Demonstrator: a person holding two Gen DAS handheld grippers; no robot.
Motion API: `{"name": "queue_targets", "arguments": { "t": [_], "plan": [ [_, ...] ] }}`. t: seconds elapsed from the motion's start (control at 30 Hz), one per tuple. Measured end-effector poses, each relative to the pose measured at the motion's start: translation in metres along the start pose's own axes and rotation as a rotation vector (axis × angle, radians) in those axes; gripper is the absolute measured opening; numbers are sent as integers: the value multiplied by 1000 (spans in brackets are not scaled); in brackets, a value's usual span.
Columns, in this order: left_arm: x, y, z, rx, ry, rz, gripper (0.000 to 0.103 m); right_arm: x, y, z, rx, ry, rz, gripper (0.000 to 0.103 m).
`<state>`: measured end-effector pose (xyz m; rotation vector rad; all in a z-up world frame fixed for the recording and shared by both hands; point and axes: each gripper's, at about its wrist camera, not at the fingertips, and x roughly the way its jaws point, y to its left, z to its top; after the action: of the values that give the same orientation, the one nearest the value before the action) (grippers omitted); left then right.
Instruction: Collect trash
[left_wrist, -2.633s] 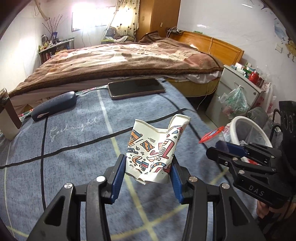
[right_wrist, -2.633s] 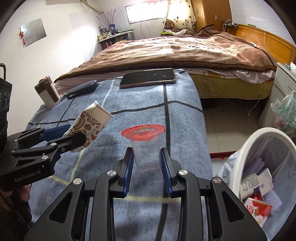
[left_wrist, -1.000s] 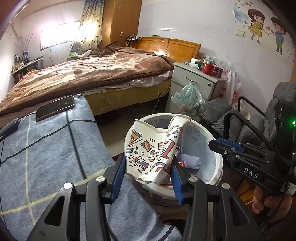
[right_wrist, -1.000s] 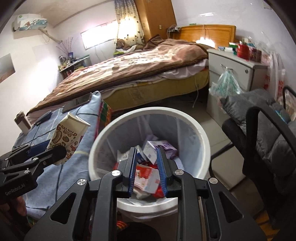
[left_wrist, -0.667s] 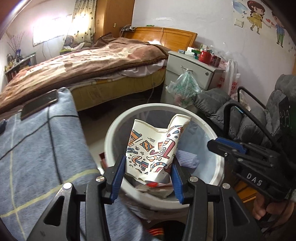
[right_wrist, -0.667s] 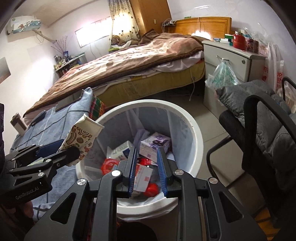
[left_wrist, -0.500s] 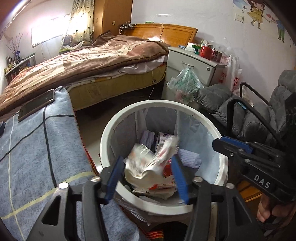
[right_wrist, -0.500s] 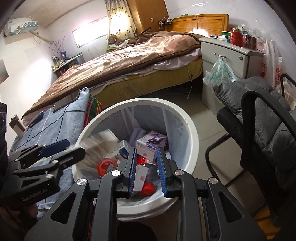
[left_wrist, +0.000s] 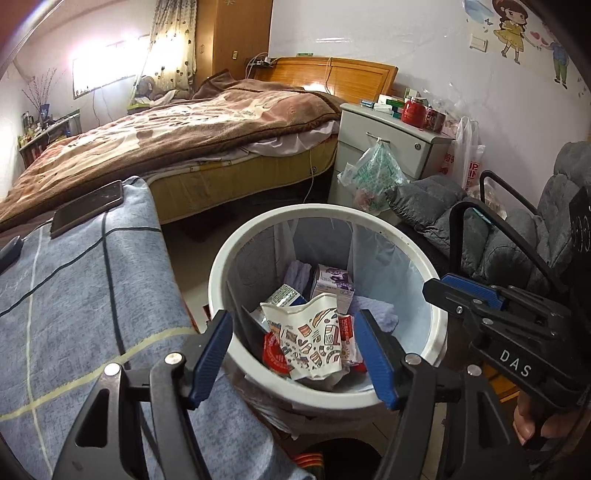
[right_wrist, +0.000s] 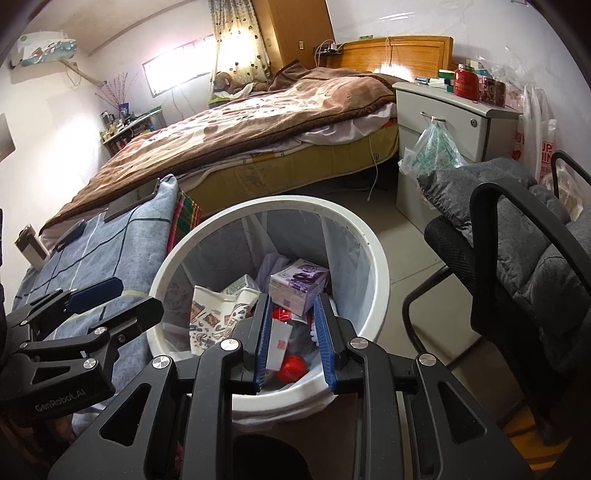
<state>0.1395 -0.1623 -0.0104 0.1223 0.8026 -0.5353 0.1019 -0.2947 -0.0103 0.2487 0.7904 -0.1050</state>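
A white round trash bin (left_wrist: 236, 258) with a clear liner stands on the floor beside the blue-grey table. The crumpled patterned paper cup (left_wrist: 314, 339) lies inside it on top of cartons and wrappers; it also shows in the right wrist view (right_wrist: 212, 317). My left gripper (left_wrist: 295, 354) hangs open and empty over the bin's near rim. My right gripper (right_wrist: 291, 332) is open and empty over the bin (right_wrist: 380, 266), with nothing between its blue pads. Each gripper shows in the other's view, the right one (left_wrist: 476, 299) and the left one (right_wrist: 110, 302).
The table with a blue-grey cloth (left_wrist: 74, 295) carries a phone (left_wrist: 88, 206). A bed (left_wrist: 166, 136), a white nightstand (left_wrist: 388, 147) with a hanging plastic bag, and a black chair with grey cushion (right_wrist: 517, 258) surround the bin.
Both grippers swung from the table to above the bin. The right one let go of its clear cup with red lid, then the left one opened and the patterned cup fell in.
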Motion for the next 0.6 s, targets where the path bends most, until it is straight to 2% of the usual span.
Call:
{"name": "queue_targets", "arguments": {
  "t": [0.27,0.43,0.6],
  "plan": [
    [-25,6,-11,-25,-44,37,70,-15,11,-8,-8,-31,-8,39],
    [-46,9,-23,-42,-97,119,70,-32,20,-17,-18,-86,-27,39],
    [-68,14,-38,-76,-163,164,70,-48,33,-29,-33,-135,-30,39]
  ]
}}
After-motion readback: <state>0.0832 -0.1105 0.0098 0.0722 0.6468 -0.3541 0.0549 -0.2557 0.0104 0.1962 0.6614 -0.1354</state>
